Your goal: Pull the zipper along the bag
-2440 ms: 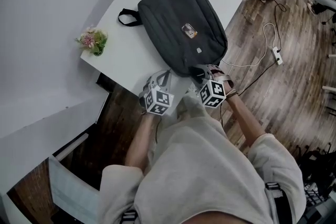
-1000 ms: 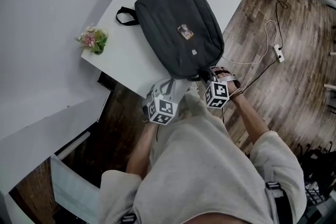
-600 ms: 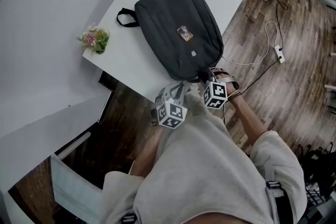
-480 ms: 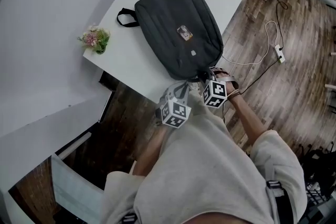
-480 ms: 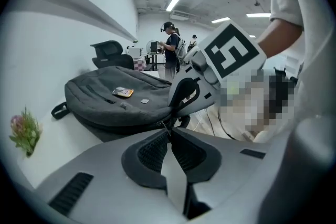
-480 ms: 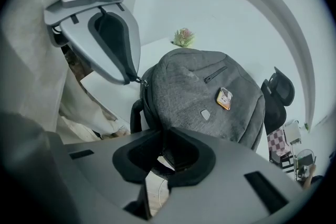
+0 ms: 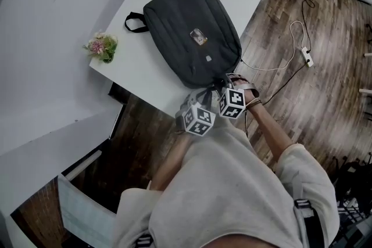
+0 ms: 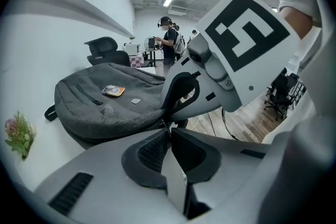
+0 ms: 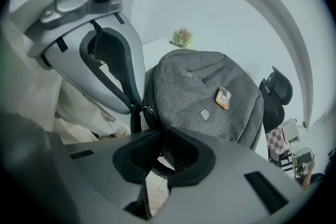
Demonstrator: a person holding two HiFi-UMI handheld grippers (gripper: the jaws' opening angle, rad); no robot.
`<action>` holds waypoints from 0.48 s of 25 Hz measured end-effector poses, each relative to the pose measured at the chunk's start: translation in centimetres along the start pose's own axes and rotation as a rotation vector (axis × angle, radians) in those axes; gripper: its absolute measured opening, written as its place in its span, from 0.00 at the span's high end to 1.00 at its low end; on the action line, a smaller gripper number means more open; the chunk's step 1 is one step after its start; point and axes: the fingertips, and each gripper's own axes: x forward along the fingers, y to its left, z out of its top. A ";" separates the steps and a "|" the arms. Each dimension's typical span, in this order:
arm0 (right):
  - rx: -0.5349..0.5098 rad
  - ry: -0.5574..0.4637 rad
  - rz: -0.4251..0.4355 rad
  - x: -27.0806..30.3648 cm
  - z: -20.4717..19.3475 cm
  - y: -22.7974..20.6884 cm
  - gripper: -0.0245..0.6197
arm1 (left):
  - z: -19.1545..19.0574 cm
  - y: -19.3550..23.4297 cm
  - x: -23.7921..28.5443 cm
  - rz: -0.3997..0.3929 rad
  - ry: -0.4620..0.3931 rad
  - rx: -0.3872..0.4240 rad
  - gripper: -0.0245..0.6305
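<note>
White table (image 7: 145,69) over wood floor (image 7: 302,101); small pink flower sprig (image 7: 102,46) well left of left gripper (image 7: 203,93). Directly ahead: dark grey fabric backpack (image 7: 192,38). Left jaws just cracked open, nothing clamped; right gripper (image 7: 224,83) pinches backpack's near corner.

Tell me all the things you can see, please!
bag: one, dark grey, flat on the table
table: one, white, under the bag
flowers: one bunch, pink and green, on the table left of the bag
cable: one, white, on the wooden floor right of the table
power strip: one, white, at the cable's far end
chair: one, black, behind the bag
person: one, dark clothes, far behind
zip pull: one, metal, at the bag's near edge
top: one, beige, on the camera wearer
left gripper: one, grey, jaws nearly together after just opening, zip pull at their tips
right gripper: one, grey, shut on the bag's near edge
</note>
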 end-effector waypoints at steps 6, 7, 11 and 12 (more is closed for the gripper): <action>0.019 -0.045 -0.003 -0.5 -0.2 0.2 0.84 | -0.2 0.9 -0.7 0.024 -0.033 0.016 0.91; 0.027 -0.053 -0.005 -0.6 -0.2 0.2 0.84 | -0.1 0.9 -1.0 0.031 -0.046 0.012 0.91; 0.115 -0.096 -0.009 -1.7 -0.2 0.0 0.80 | 0.3 1.6 -3.0 0.065 -0.112 -0.047 0.87; 0.148 -0.107 -0.008 -2.1 -0.2 0.0 0.80 | 0.4 2.0 -3.8 0.077 -0.132 -0.067 0.83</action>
